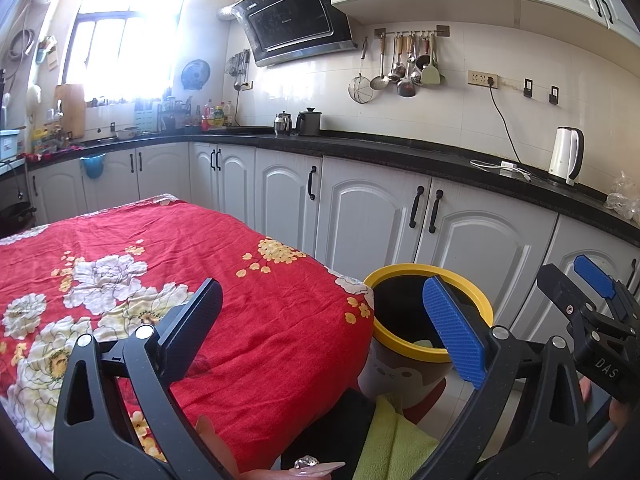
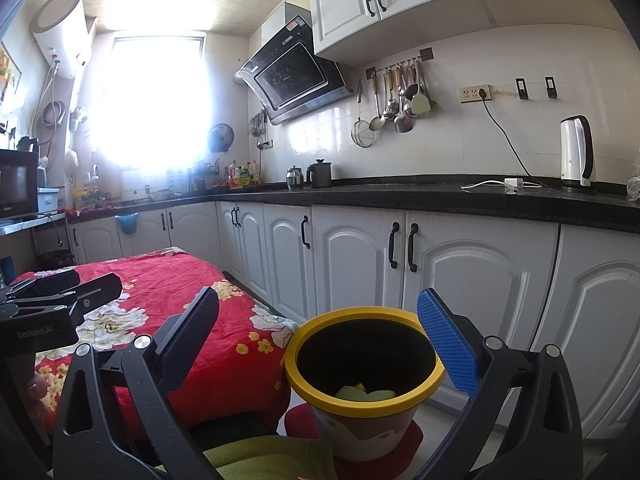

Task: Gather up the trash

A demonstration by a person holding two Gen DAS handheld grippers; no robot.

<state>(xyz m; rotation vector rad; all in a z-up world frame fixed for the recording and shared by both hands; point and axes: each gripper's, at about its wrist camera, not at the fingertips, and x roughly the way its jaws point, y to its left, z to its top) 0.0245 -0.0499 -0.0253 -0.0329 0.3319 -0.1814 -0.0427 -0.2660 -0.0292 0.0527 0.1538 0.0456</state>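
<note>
At the far left lies the red flower-printed cloth [image 1: 168, 264] that covers the worktop; no loose rubbish shows on the part of it that either wrist view takes in. The left gripper [image 1: 320, 320] hangs over the cloth's right-hand edge with its dark finger above the fabric and its blue finger in front of the bin, the two set wide apart and holding nothing. Just beside the cloth's corner, down on the floor on a red mat [image 2: 412, 440], stands the round waste bin with a yellow rim and dark inside [image 2: 362, 364]. Pale yellow-green scraps [image 2: 366, 394] lie at its bottom, so the trash that can be seen is already in the bin. The right gripper [image 2: 320, 340] hovers above the bin's mouth, fingers likewise spread wide and empty. A yellow-green cloth [image 2: 272, 456] lies low in the foreground, by the person's lap as far as I can tell. Further right run the white cabinet doors [image 2: 476, 280] and the black counter carrying a white electric kettle [image 2: 576, 152].

My reading is that a drop into the bin is complete, or the job is close to done. The next move calls for turning both cameras back across the worktop to look for leftovers, then lowering an open gripper around any piece before closing.
</note>
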